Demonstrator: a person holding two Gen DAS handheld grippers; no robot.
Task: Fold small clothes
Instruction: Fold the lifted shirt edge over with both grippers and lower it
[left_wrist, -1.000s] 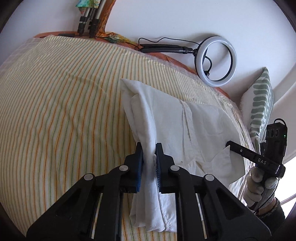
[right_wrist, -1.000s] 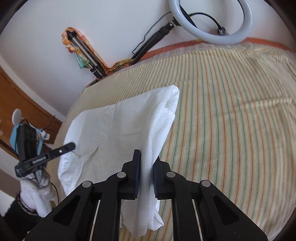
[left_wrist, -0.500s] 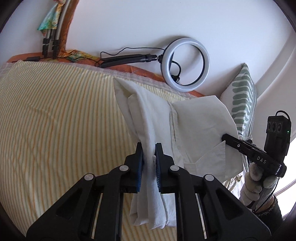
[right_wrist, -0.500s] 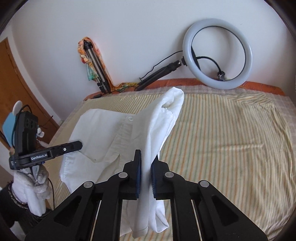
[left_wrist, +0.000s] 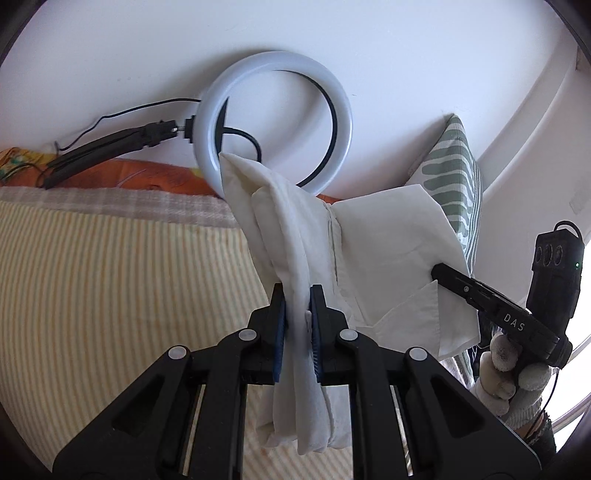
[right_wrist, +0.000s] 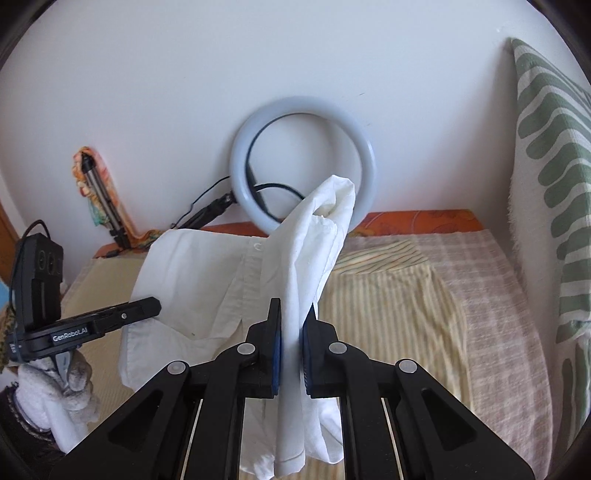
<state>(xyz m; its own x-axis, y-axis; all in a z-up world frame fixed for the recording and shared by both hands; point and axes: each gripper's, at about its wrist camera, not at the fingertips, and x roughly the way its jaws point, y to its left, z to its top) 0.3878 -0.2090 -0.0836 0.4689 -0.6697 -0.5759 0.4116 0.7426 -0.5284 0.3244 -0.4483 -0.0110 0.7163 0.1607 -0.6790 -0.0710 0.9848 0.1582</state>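
Now the white shirt (left_wrist: 376, 251) is up in the air above the striped bed (left_wrist: 110, 280), where a second ago it lay flat on the sheet. The left tool (left_wrist: 297, 295) is squeezed tight on one bunched side of the shirt, and the right tool (right_wrist: 291, 314) is squeezed tight on the other side, so the cloth hangs stretched between them in front of the ring light (right_wrist: 301, 166). I think the lift is meant to shake the shirt straight, so it can be laid down again and folded.
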